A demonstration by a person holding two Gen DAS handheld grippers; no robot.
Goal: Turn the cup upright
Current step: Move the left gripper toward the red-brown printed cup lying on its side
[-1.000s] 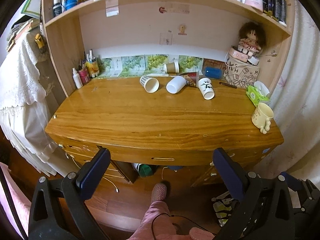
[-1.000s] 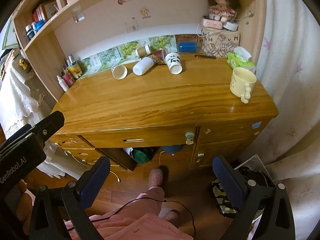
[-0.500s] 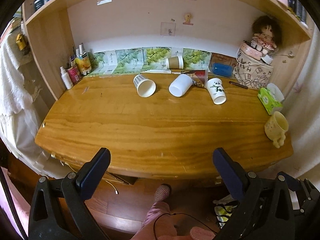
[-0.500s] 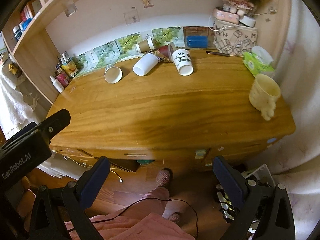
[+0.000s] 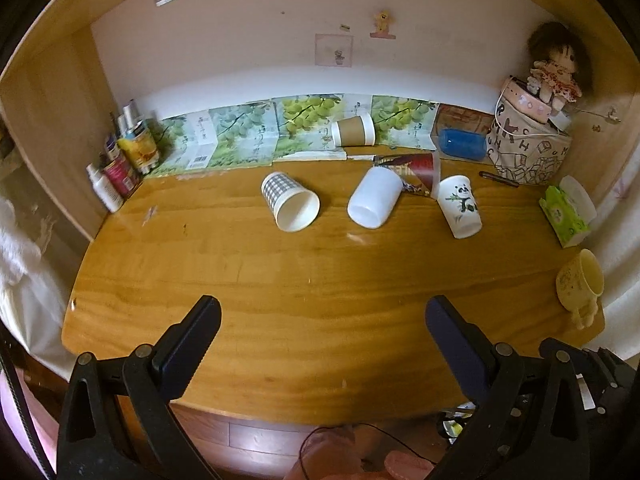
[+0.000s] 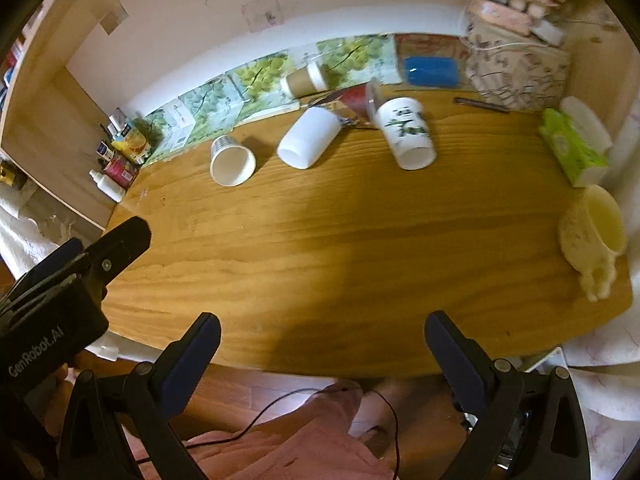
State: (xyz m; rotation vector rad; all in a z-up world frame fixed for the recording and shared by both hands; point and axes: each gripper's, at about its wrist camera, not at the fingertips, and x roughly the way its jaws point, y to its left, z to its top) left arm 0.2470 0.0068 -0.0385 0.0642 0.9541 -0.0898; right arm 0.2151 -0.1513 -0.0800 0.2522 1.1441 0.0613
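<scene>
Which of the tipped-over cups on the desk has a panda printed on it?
The panda cup, rightmost of the three in the row; the plain white cup and checked cup lie left of it.

Each gripper, the left gripper (image 5: 322, 320) and the right gripper (image 6: 322, 338), is built of black frame arms fitted with silver screws and dark blue finger pads (image 6: 188, 356). "GenRobot.AI" is printed in white on the left housing. Pink clothing (image 6: 288, 440) is crossed by a thin black cable (image 6: 394, 412).

Three cups are seen lying on their sides far back on the table (image 5: 320, 280), mouths facing near: a checked cup (image 5: 289, 201) left, a plain white cup (image 5: 374, 197) centre, a panda-printed cup (image 5: 460, 205) right.
</scene>
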